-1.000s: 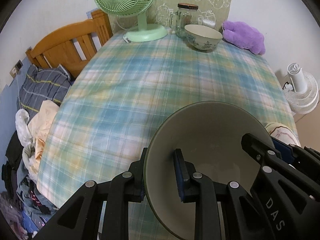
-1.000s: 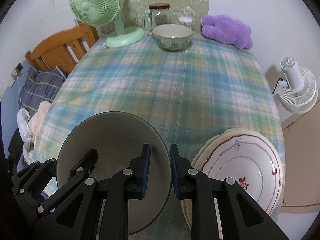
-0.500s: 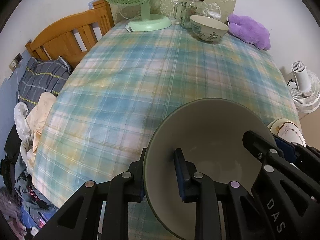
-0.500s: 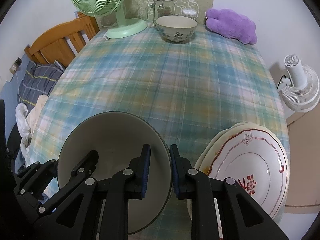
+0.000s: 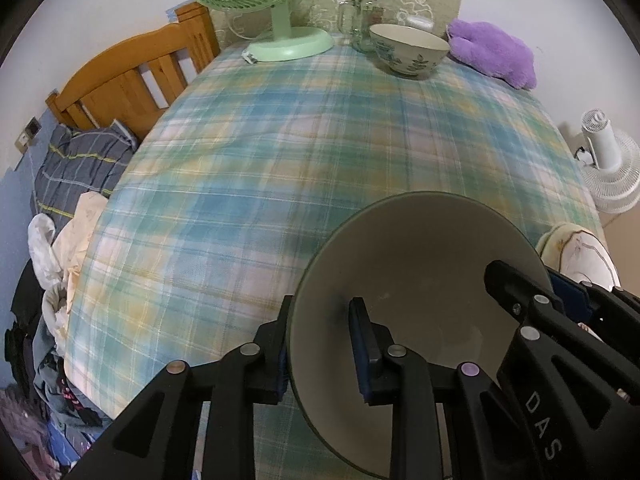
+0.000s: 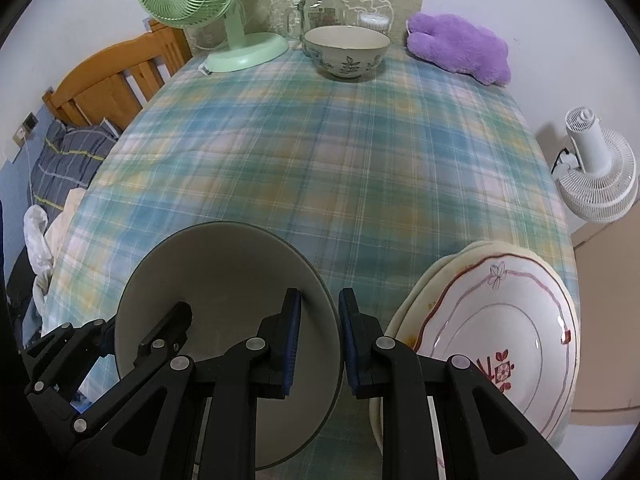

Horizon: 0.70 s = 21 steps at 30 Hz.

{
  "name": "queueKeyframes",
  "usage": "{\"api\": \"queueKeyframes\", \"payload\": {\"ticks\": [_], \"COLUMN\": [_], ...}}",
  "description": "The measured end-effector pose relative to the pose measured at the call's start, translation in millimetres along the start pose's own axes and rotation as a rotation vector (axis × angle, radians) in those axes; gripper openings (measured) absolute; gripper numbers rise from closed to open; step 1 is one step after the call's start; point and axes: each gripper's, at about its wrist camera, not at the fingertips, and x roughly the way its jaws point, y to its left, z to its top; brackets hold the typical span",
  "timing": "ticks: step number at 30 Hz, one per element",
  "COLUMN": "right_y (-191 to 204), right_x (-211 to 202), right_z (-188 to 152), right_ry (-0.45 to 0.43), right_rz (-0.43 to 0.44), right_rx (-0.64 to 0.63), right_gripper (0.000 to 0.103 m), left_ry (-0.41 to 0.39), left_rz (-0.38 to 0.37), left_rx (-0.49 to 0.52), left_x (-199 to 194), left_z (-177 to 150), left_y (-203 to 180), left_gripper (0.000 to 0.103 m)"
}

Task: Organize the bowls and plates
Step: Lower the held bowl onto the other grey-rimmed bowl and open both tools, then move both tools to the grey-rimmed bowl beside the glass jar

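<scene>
Left wrist view: my left hand-held gripper point(image 5: 322, 344) and right hand-held gripper point(image 6: 319, 344) each clamp the grey bowl's point(image 5: 420, 280) rim, beside the stacked plates point(image 6: 500, 344).

Right gripper point(image 5: 560, 360) body lettering: "DAS", white capitals on black, seen from the left wrist view.
Jar point(image 6: 320, 8) label: present, unreadable.
Other text: none legible.

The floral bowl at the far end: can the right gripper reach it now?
Probably not yet. The right gripper is shut on the grey bowl, as is the left gripper. The cloth toward the floral bowl lies open.
</scene>
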Motion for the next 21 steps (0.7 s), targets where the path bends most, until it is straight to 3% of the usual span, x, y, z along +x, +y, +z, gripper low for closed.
{"api": "queueKeyframes", "payload": {"ticks": [2, 9, 11, 14, 16, 18, 21], "right_y": [0.0, -0.1, 2.1, 5.1, 6.0, 6.2, 6.5], "right_x": [-1.7, -21.5, -28.0, -42.0, -53.3, -65.1, -79.6], "right_z": [-0.4, -1.4, 0.2, 3.0, 5.3, 9.0, 15.3], "right_ry": [0.0, -0.027, -0.031, -0.053, -0.082, -0.12, -0.154], "right_rz": [-0.003, -0.017, -0.026, -0.028, -0.041, -0.049, -0.064], "right_rx": [0.014, 0.081, 0.086, 0.107, 0.12, 0.136, 0.147], "right_gripper": [0.023, 0.023, 0.025, 0.035, 0.052, 0.061, 0.064], "left_ry": [0.007, -0.003, -0.012, -0.04, -0.065, -0.086, -0.115], "left_rz": [-0.026, -0.09, -0.104, -0.141, -0.158, -0.171, -0.183], "left_rx": [0.012, 0.089, 0.104, 0.123, 0.13, 0.136, 0.145], "left_x": [0.0, -17.9, -26.0, -40.3, -50.1, -57.5, -69.7], "left_z": [0.6, 7.2, 9.4, 15.5, 19.8, 24.5, 34.5], "left_y": [-0.2, -0.6, 0.3, 2.9, 4.4, 4.6, 4.8], "left_gripper": [0.035, 0.043, 0.051, 0.059, 0.064, 0.069, 0.075]}}
